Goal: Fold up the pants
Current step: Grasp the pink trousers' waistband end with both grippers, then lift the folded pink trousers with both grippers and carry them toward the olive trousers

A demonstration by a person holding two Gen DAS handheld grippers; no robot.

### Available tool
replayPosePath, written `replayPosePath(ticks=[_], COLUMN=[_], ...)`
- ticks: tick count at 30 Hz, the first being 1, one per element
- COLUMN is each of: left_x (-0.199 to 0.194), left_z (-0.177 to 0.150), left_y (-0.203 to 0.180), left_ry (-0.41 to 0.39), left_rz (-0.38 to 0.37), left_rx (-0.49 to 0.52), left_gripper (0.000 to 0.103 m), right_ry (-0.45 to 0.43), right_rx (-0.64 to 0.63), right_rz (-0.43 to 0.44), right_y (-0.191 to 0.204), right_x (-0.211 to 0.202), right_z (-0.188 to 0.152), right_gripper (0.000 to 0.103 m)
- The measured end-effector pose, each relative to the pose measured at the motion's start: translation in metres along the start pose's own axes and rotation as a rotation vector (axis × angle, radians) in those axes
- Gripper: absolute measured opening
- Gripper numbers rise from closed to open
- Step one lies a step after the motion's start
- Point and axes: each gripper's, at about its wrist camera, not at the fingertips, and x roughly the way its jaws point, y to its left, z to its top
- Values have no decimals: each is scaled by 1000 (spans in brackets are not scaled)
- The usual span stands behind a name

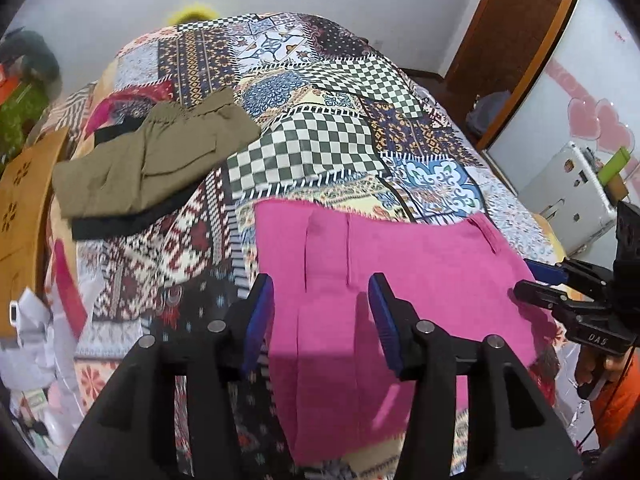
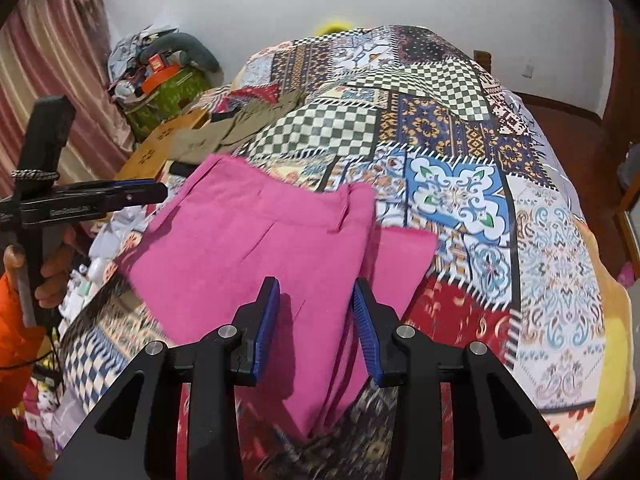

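The pink pants (image 1: pixel 360 280) lie folded on the bed (image 1: pixel 320 132), near its front edge, in a flat, roughly rectangular bundle. In the right wrist view a second layer of the pants sticks out from under the top layer on the side away from the olive pants (image 1: pixel 152 160), so the fold looks uneven, and one more fold or a tidy-up is probably due. The cloth looks soft and matte, like brushed cotton, with pressed creases and a belt loop showing at the far edge.

The left hand-held gripper (image 1: pixel 320 312) hovers over the pink pants with its ribbed blue pads (image 1: pixel 260 312) spread wide, holding nothing. The right hand-held gripper (image 2: pixel 316 320) is likewise spread over the pink pants and empty. Both seem poised above the bundle, likely to pinch an edge.

The olive pants sit already folded, well beyond the pink pants, toward the bed's far corner. The bed cover is a busy patchwork print of checks and tiles.
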Motion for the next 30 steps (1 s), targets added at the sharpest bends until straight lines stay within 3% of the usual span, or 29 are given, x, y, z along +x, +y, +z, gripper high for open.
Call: replayPosePath(ticks=[7,13,22,25,30], left_x=[42,47,54,54,40], left_z=[13,10,7,7,9], left_y=[1,-2,7,9,13], left_ry=[82,43,10,8,-8], left_rz=[-31,2,43,55,63], left_rx=[-14,14,-21,-27,-61], left_gripper=[51,54,56,62,62], right_ry=[37,64,0,12,13], right_rx=[54,40,-20,-40,-77], right_rz=[29,17,-46,-65,-99], right_y=[-22,-27,-26,-24,-17], right_x=[27,49,45,48,42], right_z=[29,35,28,29,32], right_gripper=[35,34,17,17,17])
